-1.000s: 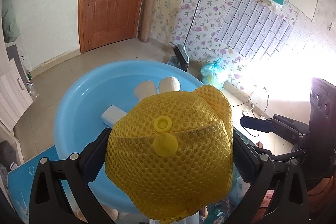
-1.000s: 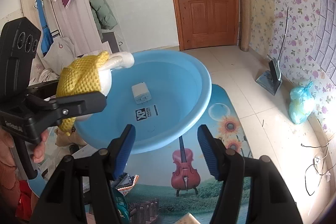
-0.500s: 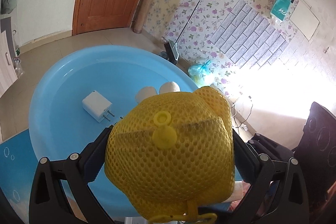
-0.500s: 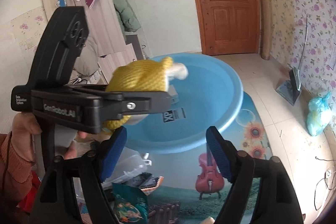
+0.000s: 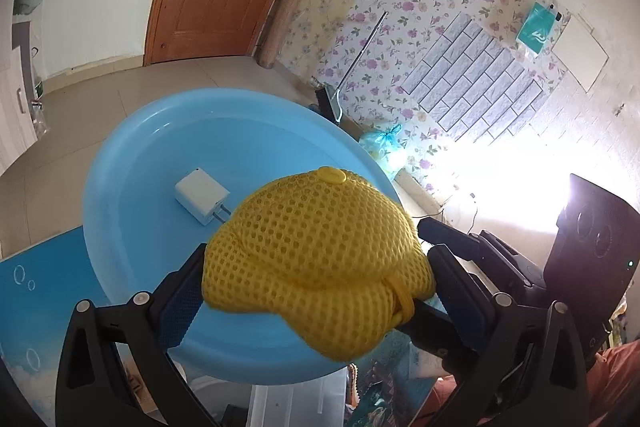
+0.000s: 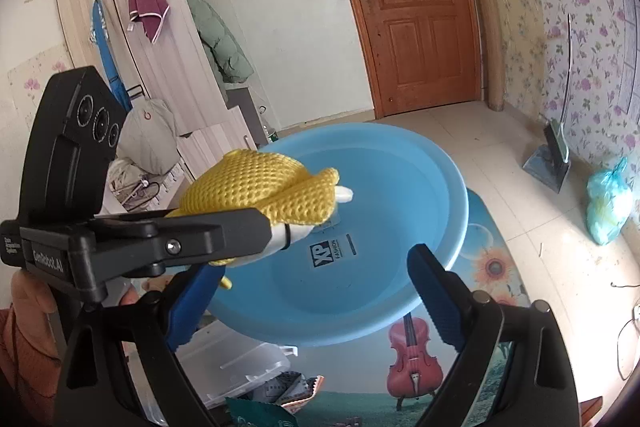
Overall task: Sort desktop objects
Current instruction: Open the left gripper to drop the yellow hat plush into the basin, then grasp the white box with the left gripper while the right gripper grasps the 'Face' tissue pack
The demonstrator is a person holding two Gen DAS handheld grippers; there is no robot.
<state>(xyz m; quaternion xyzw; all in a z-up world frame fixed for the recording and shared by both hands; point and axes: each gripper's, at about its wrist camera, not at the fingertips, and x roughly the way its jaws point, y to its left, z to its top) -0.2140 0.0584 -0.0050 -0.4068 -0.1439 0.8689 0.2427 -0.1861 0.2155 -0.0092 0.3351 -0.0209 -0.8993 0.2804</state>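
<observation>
Two grippers are in play, and only one is loaded. Start at the left: your left gripper (image 5: pixel 316 291) has its fingers clamped on the yellow mesh toy (image 5: pixel 316 267), one blue pad pressed into each flank, and it holds the toy in the air above the near part of the blue basin (image 5: pixel 132 187). From the right wrist view the toy (image 6: pixel 264 187) looks soft and squashed where the fingers pinch it, with a white tip poking out toward the basin's middle.

The step in hand, as I judge it, is dropping this toy into the basin. Carry it a little further over the bowl before you let go, so that it clears the near rim. Aim for the bare floor of the basin (image 6: pixel 400 227), not the white charger (image 5: pixel 202 195) that lies toward the far left side; the toy is light and will likely bounce or roll, so lower it close to the bottom first. Spread the fingers fully, since mesh can snag on the pads.

Further right, your right gripper (image 6: pixel 308 295) hangs with its fingers spread and nothing between them, above the basin's near edge and the worktop (image 6: pixel 496 267) with its violin print. Keep it back, out of the left gripper's path. A clear plastic box (image 6: pixel 240 363) sits below, just beside the basin.
</observation>
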